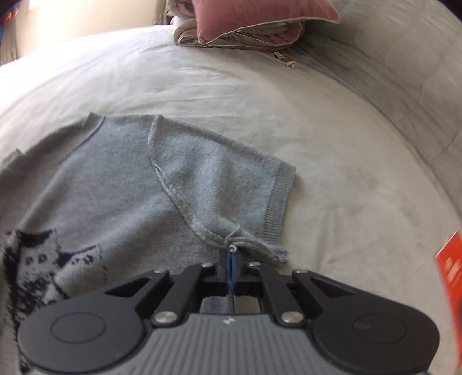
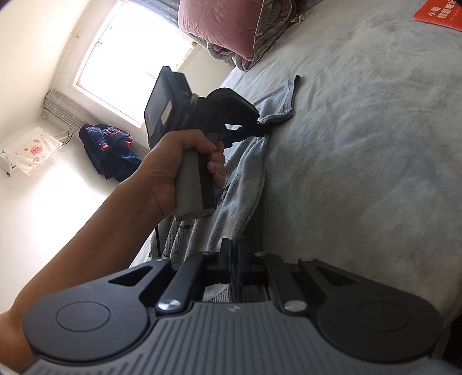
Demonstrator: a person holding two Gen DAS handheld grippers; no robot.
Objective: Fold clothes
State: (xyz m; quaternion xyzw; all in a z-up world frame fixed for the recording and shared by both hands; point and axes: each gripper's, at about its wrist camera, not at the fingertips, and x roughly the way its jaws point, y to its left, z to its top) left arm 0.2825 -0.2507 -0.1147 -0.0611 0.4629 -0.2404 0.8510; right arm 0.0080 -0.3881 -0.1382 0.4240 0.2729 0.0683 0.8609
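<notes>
Open bedspread beyond the sweater, clutter only at the far end

The grey sweater (image 1: 121, 184) lies flat on the bedspread (image 1: 332, 173), with bare cover beyond its sleeve. At the bed's far end a pink pillow (image 1: 260, 17) sits on folded bedding (image 1: 236, 36); a red booklet (image 1: 449, 277) lies near the edge, well apart.

Grey-blue knit sweater (image 1: 161, 178) with a dark-and-white cat motif (image 1: 37, 259) — pale grey bedspread (image 1: 332, 144), dusty-pink pillow (image 1: 260, 17), red booklet (image 2: 439, 14).

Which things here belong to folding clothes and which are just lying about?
Job:
grey knitted short-sleeved sweater with a cat pattern
left gripper, shut at the sweater's underarm seam
right gripper, shut

Lying about:
pink pillow
orange-red booklet
dark blue garment
</notes>
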